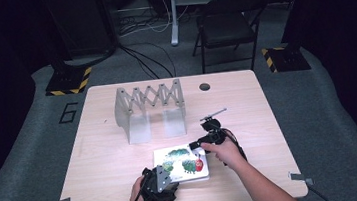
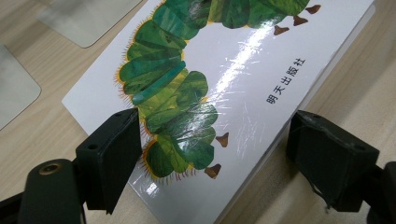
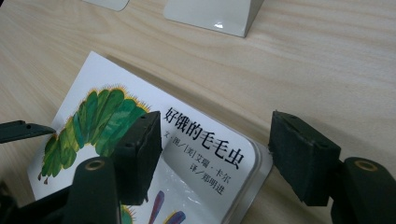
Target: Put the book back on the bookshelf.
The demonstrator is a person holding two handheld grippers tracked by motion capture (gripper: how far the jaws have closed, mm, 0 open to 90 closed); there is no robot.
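left gripper (image 1: 169, 181) straddles the book (image 1: 180, 156) spine, jaws apart, steadying; right gripper (image 1: 195, 145) gapes over its corner.

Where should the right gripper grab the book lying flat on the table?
Take the book at its rounded corner by the title, coming in level from the table side. It lies flat, so only edges offer a bite; the right gripper already straddles that corner, jaws open, and the thick board pages give the pads something to hold.
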